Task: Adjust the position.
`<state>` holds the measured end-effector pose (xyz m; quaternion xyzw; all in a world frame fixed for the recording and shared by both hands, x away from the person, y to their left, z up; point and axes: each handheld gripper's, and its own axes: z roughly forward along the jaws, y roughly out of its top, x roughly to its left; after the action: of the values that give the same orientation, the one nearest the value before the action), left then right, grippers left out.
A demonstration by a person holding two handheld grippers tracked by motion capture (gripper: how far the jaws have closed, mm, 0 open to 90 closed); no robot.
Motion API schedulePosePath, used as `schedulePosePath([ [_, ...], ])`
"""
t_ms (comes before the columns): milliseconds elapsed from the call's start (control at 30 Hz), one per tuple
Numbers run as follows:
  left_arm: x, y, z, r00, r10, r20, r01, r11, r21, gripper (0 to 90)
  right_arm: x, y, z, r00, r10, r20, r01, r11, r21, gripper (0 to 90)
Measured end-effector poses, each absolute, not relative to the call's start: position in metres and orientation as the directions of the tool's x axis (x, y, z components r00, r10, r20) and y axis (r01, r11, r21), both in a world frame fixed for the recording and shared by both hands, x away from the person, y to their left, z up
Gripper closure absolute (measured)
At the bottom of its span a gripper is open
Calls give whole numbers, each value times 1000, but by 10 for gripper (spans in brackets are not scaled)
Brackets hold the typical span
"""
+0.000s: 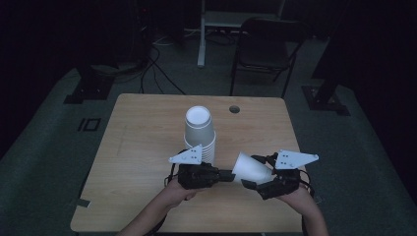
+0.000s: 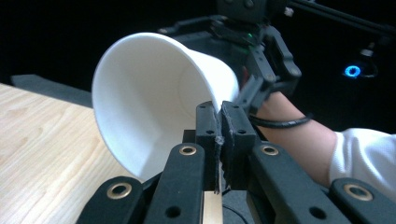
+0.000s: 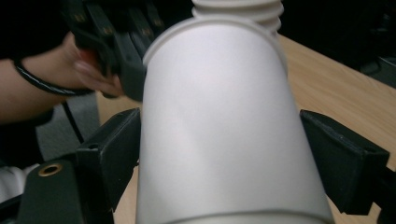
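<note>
A single white paper cup (image 1: 252,169) lies on its side above the table's front right, its open mouth (image 2: 140,98) facing my left gripper. My right gripper (image 1: 254,172) is shut on the cup's body (image 3: 219,140), one black jaw pressed to each side. My left gripper (image 1: 231,175) comes in from the left and is shut on the cup's rim, its two pads (image 2: 208,123) pinched together on the paper edge. A stack of upside-down white cups (image 1: 199,132) stands just behind my left gripper, and its ribbed rims (image 3: 238,9) show past the held cup.
The wooden table (image 1: 147,128) has a round cable hole (image 1: 234,109) near its far edge. Beyond it stand a dark folding chair (image 1: 263,49) and a white desk leg (image 1: 201,34). Cables and black stand feet (image 1: 88,88) lie on the dim floor.
</note>
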<state>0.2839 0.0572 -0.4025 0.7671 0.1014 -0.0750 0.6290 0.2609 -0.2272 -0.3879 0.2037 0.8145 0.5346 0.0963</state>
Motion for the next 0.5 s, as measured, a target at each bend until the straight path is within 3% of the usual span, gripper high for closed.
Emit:
schedulePosePath([
  [300, 282, 49, -403, 970, 98, -223, 242, -267, 933, 874, 261, -222, -408, -894, 445, 53, 263, 424, 867, 154],
  [500, 283, 50, -401, 965, 117, -235, 259, -292, 921, 875, 259, -237, -408, -882, 462, 91, 289, 380, 878, 125],
])
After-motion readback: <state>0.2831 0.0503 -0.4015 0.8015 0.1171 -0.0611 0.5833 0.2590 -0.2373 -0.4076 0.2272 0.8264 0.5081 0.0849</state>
